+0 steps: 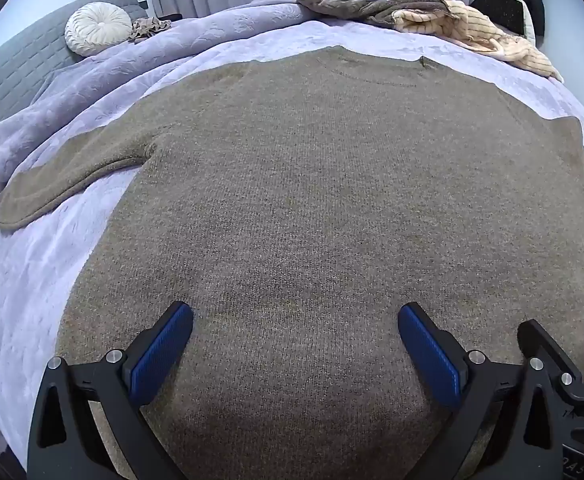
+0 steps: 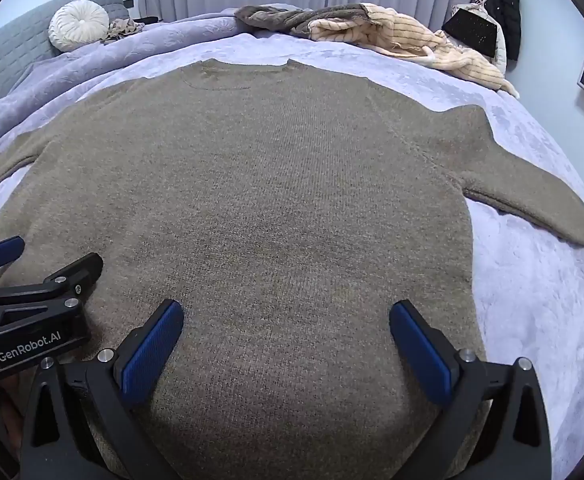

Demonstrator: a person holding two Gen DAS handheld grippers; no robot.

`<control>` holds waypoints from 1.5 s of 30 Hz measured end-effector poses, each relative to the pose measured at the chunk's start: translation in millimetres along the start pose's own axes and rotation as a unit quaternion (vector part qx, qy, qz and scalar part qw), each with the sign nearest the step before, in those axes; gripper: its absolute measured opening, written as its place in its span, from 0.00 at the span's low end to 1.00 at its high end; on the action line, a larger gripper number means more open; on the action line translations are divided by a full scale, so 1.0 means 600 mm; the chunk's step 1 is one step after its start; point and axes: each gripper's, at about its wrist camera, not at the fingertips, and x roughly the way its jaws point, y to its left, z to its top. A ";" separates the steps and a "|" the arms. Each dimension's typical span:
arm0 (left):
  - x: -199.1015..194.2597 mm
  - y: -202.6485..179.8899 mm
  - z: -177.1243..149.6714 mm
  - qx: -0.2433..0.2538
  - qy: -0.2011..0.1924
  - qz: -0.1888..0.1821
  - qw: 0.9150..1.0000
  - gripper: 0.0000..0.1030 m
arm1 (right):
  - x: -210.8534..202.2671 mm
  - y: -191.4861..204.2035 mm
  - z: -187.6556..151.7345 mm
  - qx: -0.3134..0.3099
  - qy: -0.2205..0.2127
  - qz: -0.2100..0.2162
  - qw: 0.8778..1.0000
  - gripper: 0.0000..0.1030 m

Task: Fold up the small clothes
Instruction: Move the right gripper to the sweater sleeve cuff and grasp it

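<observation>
A brown knit sweater (image 1: 311, 200) lies flat on the lilac bedspread (image 1: 24, 300), neck at the far side, both sleeves spread out. It also fills the right wrist view (image 2: 260, 208). My left gripper (image 1: 295, 320) is open, its blue pads hovering over the sweater's near hem, holding nothing. My right gripper (image 2: 286, 318) is open over the hem too, empty. The left gripper (image 2: 24, 264) shows at the left edge of the right wrist view; the right gripper's fingers (image 1: 547, 344) show at the right edge of the left wrist view.
A pile of brown and cream striped clothes (image 2: 371, 28) lies at the far edge of the bed. A round white cushion (image 1: 98, 28) rests on a grey sofa (image 1: 8, 76) at far left. Curtains hang behind; dark clothes hang (image 2: 499, 4) at far right.
</observation>
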 end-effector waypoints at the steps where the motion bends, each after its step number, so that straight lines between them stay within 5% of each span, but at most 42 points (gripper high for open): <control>1: -0.001 0.000 -0.002 0.000 0.000 -0.001 1.000 1.00 | -0.001 0.000 0.000 0.001 0.000 0.001 1.000 1.00; 10: 0.006 -0.007 0.019 0.013 0.040 0.000 0.999 1.00 | 0.002 0.024 -0.001 -0.023 0.002 -0.023 0.999 1.00; 14: -0.002 -0.011 0.039 0.012 0.059 0.013 0.998 1.00 | -0.001 -0.007 0.031 -0.016 0.053 0.027 0.998 1.00; 17: -0.017 -0.022 0.053 0.018 0.058 0.027 0.998 1.00 | -0.029 -0.040 0.047 0.022 0.043 0.064 0.997 1.00; 31: -0.078 -0.088 0.120 0.005 0.060 -0.072 0.996 1.00 | -0.072 -0.194 0.114 0.103 -0.009 0.018 0.995 1.00; 37: -0.082 -0.172 0.152 0.042 0.056 -0.060 0.996 1.00 | -0.069 -0.264 0.117 0.137 -0.020 0.003 0.990 1.00; 45: -0.090 -0.229 0.166 0.061 0.035 -0.036 0.997 1.00 | -0.081 -0.281 0.119 0.123 -0.028 -0.010 0.992 1.00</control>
